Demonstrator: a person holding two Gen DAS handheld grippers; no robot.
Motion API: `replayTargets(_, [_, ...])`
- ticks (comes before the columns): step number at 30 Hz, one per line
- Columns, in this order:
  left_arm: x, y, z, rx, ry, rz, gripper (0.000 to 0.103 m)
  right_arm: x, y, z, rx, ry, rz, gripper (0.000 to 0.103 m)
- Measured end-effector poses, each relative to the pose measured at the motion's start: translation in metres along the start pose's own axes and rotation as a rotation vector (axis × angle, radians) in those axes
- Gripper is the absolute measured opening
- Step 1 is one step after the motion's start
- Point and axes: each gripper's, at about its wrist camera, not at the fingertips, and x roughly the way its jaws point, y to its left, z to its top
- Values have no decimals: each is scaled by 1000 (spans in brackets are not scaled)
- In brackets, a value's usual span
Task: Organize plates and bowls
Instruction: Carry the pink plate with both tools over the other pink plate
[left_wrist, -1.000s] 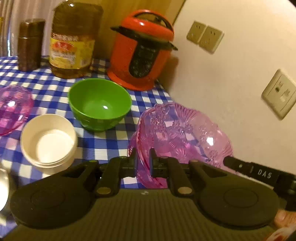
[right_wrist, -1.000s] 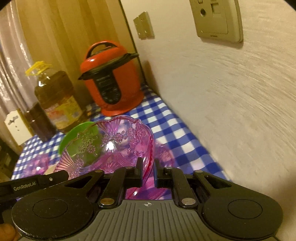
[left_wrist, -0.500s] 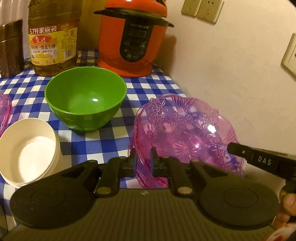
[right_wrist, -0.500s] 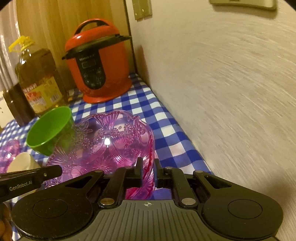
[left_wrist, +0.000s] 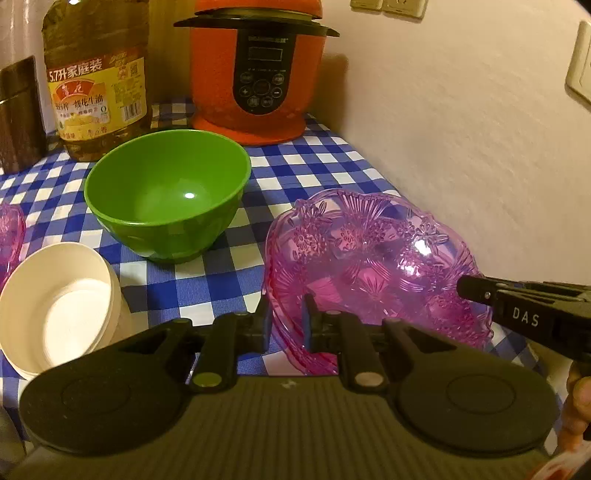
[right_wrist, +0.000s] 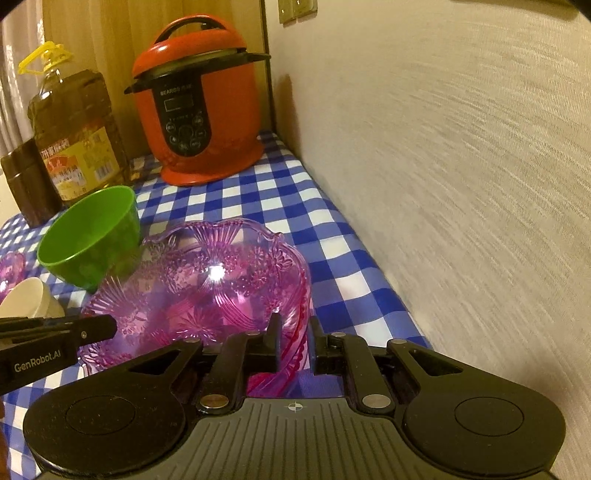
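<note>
Clear pink plastic bowl w/ flower pattern (left_wrist: 373, 266) sits upright on blue-white check cloth, near wall. Green plastic bowl (left_wrist: 166, 192) upright just behind-left; stacked cream bowls (left_wrist: 59, 306) left of both.

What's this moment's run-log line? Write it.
left gripper: grips pink bowl rim | right gripper: grips opposite rim | green bowl: beside, untouched

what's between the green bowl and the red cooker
Nothing: only bare checked cloth separates the green bowl from the red cooker. The right wrist view shows the gap best; the left wrist view agrees.
</note>
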Motion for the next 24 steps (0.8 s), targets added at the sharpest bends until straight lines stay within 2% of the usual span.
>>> replayTargets(5, [1, -3, -1, 28, -2, 14, 15, 2, 0, -1, -1, 11, 0, 13])
replayTargets(11, [2, 0, -2, 16, -5, 14, 17, 7, -1, -2, -6, 24, -1, 14])
replayTargets(12, [2, 1, -1, 13, -4, 15, 21, 7, -1, -2, -11, 25, -2, 15])
replayTargets(14, [2, 4, -2, -8, 1, 10, 27, 7, -1, -2, -12, 21, -11, 23])
replayTargets(16, [1, 7, -2, -22, -4, 14, 27, 4, -5, -3, -3, 3, 3, 44])
replayTargets(17, [0, 9, -2, -27, -8, 14, 27, 1, -6, -3, 6, -7, 12, 47])
replayTargets(24, [-8, 13, -2, -59, -20, 8, 27, -12, -17, -12, 63, -11, 35, 48])
